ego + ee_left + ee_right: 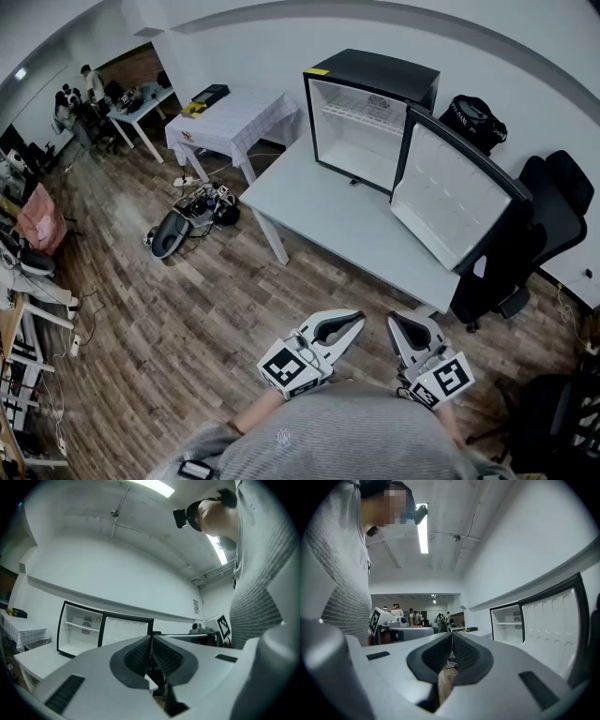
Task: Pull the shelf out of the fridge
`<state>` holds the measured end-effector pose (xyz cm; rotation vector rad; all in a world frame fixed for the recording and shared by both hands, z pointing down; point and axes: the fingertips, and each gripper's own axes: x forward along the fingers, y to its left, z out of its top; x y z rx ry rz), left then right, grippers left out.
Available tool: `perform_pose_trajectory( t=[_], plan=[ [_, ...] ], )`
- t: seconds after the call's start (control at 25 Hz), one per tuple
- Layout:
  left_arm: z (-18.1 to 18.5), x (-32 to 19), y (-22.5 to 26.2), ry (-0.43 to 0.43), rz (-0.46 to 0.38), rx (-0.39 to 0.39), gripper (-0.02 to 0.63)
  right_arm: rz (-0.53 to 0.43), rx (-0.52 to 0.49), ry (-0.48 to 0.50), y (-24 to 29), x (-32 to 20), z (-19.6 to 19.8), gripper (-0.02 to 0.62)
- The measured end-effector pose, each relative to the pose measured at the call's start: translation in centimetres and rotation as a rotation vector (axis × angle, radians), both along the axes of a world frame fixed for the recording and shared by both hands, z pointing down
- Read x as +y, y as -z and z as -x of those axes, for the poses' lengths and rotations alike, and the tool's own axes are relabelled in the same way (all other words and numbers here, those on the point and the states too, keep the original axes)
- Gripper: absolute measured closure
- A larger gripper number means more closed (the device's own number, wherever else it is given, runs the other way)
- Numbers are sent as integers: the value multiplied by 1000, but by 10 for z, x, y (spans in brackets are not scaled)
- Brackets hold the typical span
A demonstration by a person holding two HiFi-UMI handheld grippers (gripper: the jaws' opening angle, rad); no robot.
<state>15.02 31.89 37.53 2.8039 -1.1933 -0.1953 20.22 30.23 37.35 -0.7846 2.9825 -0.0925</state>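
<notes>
A small black fridge [370, 117] stands on the white table [328, 216], its door [455, 202] swung wide open to the right. Inside, a white wire shelf [364, 112] spans the upper part; the shelf [82, 626] also shows in the left gripper view and the shelf [508, 624] in the right gripper view. Both grippers hang close to my body, well short of the table. My left gripper [352, 325] is shut with nothing in it, its pads [140, 656] pressed together. My right gripper [401, 330] is also shut and empty.
A black office chair [534, 234] stands right of the table behind the door. A second table [230, 122] with a checked cloth is at the back left, and cables and gear [192, 216] lie on the wood floor. People [80, 98] sit at far desks.
</notes>
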Motion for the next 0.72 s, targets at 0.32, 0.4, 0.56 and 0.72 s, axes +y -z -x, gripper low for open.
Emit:
perform_pose_trajectory(
  t=[0.32,0.4,0.56,0.72],
  plan=[
    [0,1,-28,-9,24,-35,580,39,9,28,-23,4,16,580],
    [2,0,-28,0,24,-25,580,25,10,30,-21,5,17,580],
    [5,-3,-22,15,23,-7,580,10,8,21,-14,4,16,580],
    [5,-4,-23,11,28,-14,580,18,10,12,-15,3,13,580]
  ],
)
